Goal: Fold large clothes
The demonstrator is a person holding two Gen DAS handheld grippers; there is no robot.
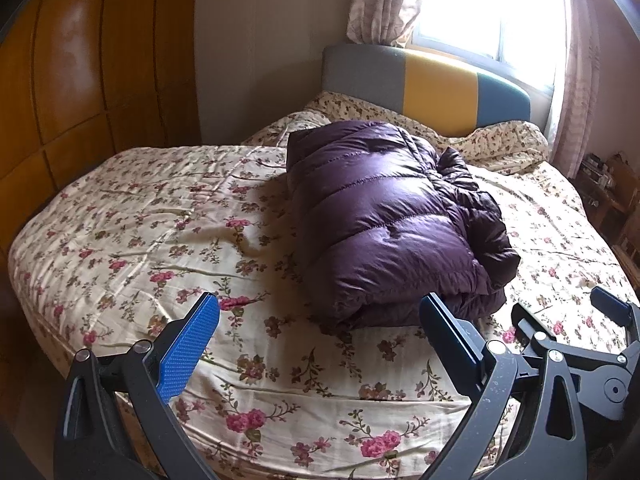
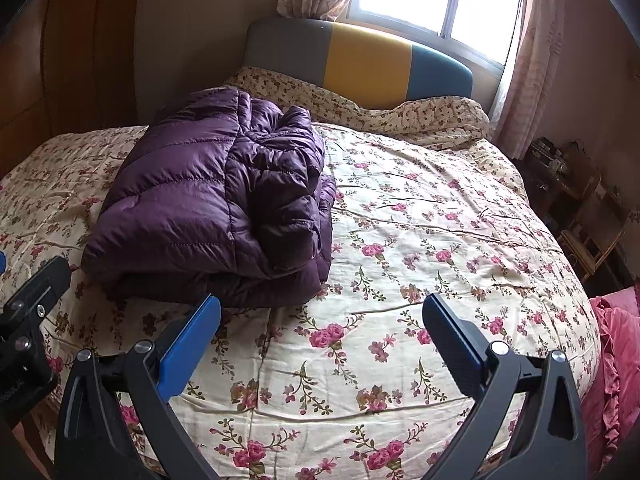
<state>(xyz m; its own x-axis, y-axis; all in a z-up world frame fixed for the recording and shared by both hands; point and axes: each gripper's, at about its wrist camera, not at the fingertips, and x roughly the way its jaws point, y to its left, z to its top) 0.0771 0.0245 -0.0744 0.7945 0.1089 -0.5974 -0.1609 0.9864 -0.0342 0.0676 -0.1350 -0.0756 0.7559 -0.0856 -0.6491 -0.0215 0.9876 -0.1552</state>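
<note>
The purple down jacket (image 1: 392,216) lies in a thick folded bundle on the floral bed (image 1: 140,232), nearer the headboard (image 2: 360,64) than the foot. Both the left tongs (image 1: 320,316) and right tongs (image 2: 322,318) hover spread wide and empty, short of its near edge. The fold looks nearly done (the right side is bunched); pressing down evenly there, without dragging, should flatten it

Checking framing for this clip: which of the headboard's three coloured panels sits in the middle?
The yellow panel is the middle one of the headboard; a grey panel flanks it on the wardrobe side and a teal panel on the window side.
</note>
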